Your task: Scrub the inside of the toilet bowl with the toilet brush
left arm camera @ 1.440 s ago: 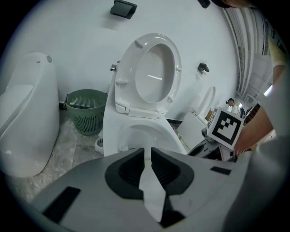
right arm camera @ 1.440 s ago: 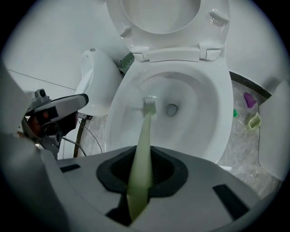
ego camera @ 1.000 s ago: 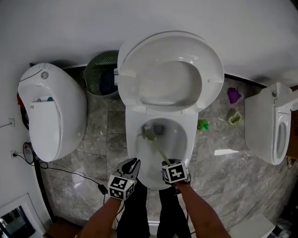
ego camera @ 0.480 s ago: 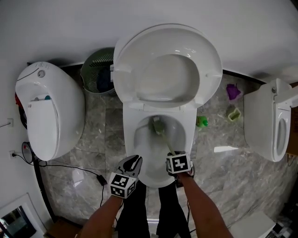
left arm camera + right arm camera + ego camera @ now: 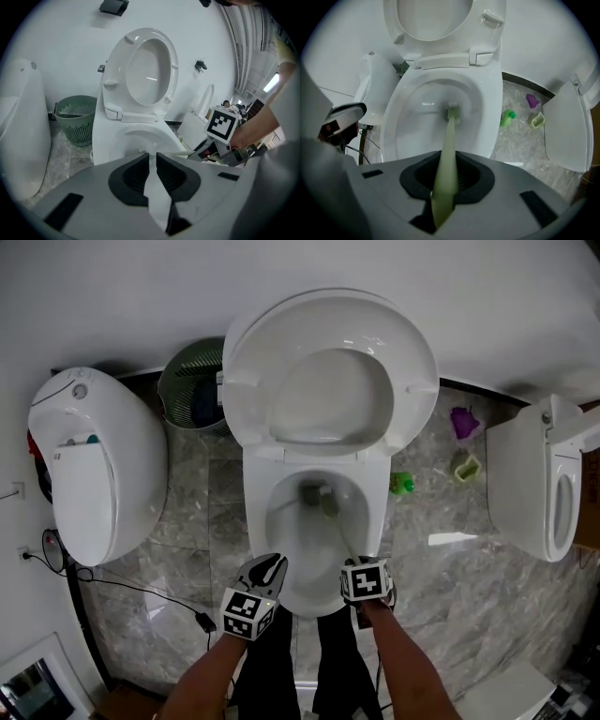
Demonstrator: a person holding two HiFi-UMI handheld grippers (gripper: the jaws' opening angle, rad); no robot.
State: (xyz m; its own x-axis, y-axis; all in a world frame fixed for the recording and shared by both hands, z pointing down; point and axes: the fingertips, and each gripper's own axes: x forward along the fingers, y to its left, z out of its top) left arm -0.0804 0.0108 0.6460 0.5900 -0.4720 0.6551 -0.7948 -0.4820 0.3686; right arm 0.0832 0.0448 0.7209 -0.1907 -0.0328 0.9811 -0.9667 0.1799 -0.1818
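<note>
Toilet bowl: you're holding the toilet brush head-down in it, at the back, just right of the drain opening. The handle is running up over the near rim. The lid and seat are standing raised. The green waste basket is sitting on the floor by the bowl's back-left corner, against the wall. Something dark is lying in it, can't tell what.

Your right tool is clamping the brush's pale green handle between its jaws. Your left tool is hovering over the near-left rim, jaws all but together, nothing between them.

Counts:
- Three toilets: the open one, a closed toilet at left, a third toilet at right.
- Two tools, one brush, one basket.
- Three small plastic items lying on the floor right of the bowl: green item just beside it, pale green item further out, purple item nearest the wall.
- One black cable trailing across the floor at left.

Versus a second ago, the brush head is now sitting right of the drain; it was at the bowl's left side. Your right tool has shifted slightly right. The left tool is staying roughly put.
</note>
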